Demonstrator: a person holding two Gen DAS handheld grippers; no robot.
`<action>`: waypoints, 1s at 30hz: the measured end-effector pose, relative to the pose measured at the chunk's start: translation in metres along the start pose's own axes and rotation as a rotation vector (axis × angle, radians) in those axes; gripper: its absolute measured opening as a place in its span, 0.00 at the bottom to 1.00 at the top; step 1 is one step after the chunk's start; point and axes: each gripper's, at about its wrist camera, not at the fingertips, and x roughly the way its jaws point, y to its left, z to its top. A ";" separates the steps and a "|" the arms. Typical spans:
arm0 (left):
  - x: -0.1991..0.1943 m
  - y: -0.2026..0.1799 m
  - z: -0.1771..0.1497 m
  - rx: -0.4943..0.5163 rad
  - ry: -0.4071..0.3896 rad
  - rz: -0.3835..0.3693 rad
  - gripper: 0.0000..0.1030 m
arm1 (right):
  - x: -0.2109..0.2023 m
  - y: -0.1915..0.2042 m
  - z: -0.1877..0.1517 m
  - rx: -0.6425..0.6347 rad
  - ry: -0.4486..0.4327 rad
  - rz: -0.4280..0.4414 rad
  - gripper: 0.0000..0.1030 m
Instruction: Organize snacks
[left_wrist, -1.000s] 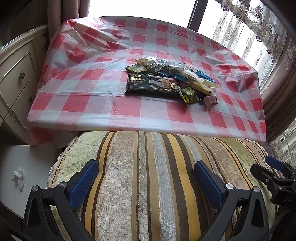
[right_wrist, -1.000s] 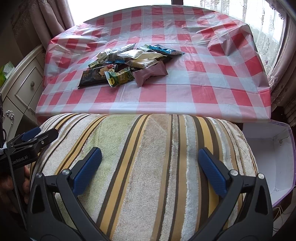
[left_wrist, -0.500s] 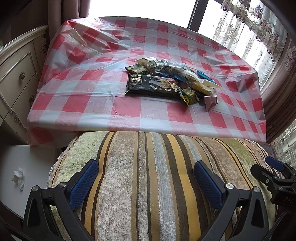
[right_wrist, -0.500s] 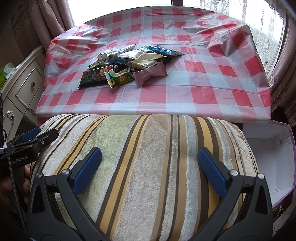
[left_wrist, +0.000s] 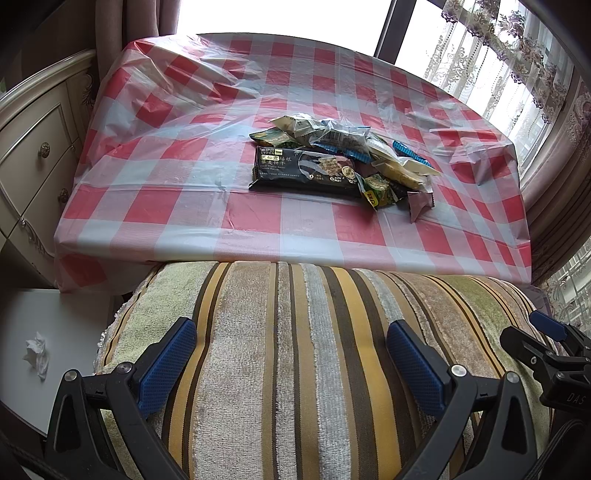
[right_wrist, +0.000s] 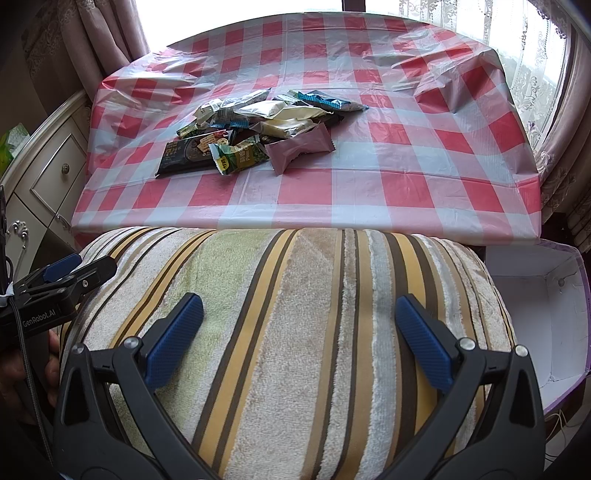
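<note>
Snack packets in a loose pile (left_wrist: 343, 162), long black biscuit packet (left_wrist: 304, 172) on its left, mid-table on red-and-white checked plastic tablecloth (left_wrist: 166, 155) | near: striped plush cushion (left_wrist: 314, 369) | left gripper (left_wrist: 291, 363) spread wide, empty, above cushion | right gripper (right_wrist: 299, 341) likewise | white open box (right_wrist: 546, 317) near right.

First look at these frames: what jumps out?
A heap of mixed snack packets, with a long black biscuit pack at its near edge, sits mid-table on the red-and-white checked plastic tablecloth. A striped plush cushion fills the foreground under both open grippers, left gripper and right gripper.
</note>
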 end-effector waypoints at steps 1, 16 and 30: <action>0.000 0.000 0.000 0.000 0.000 0.000 1.00 | 0.000 0.000 0.000 0.000 0.000 0.000 1.00; 0.000 0.000 0.000 0.000 0.000 0.000 1.00 | 0.000 0.001 0.000 -0.001 0.000 -0.001 1.00; 0.012 -0.008 0.026 0.041 0.000 -0.017 0.91 | 0.011 -0.005 0.022 0.014 0.075 0.030 1.00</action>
